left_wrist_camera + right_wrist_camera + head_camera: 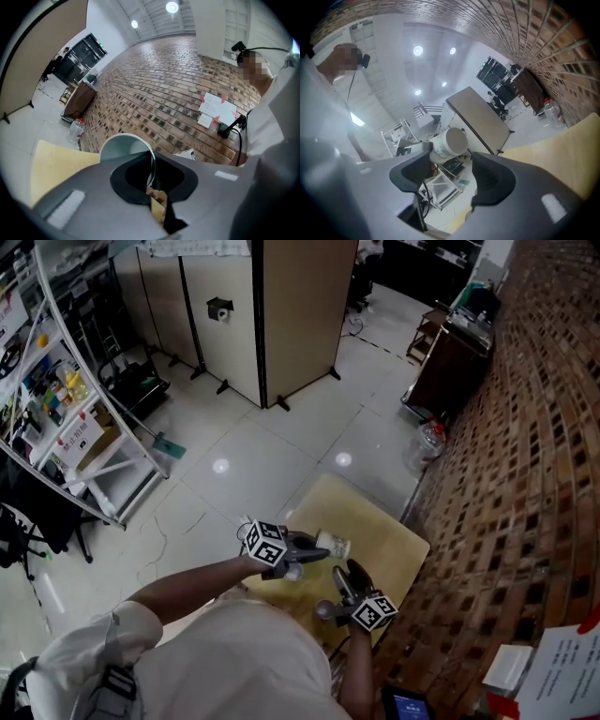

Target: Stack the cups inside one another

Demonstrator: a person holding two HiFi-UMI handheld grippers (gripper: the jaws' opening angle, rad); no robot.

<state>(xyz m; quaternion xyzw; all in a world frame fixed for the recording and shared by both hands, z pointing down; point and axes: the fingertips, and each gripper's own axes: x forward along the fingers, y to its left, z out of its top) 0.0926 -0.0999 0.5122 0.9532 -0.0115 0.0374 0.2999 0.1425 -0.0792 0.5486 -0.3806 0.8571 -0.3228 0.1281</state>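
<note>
**A:** Left tongs (314, 547) (151, 169), state?

**B:** Closed. They pinch the wall of a pale cup (335, 545) (123, 144) at its rim. One jaw sits inside the mouth and the other outside, and the rim edge runs down between them.

**A:** How does the cup lie?

**B:** On its side, sticking out straight ahead of the left tongs. The open mouth faces back toward them and the base points away. It is held above the tan worktop (380, 526) (51, 164), not resting on it.

**A:** Right tongs (352, 570) (451, 160)?

**B:** Jaws stand wide apart with nothing between the pads, and nothing is touching them.

**A:** Where is the cup from the right tongs?

**B:** Just ahead of their tips, slightly toward their left jaw. The right gripper view shows the closed base of the cup (450, 142) turned toward them. The worktop (562, 154) runs off past their right jaw.

**A:** And the two tongs relative to each other?

**B:** Near each other but apart, roughly at right angles, with the cup at the corner where their lines meet. A brick wall (525, 465) lies beyond the cup from the left tongs.
</note>
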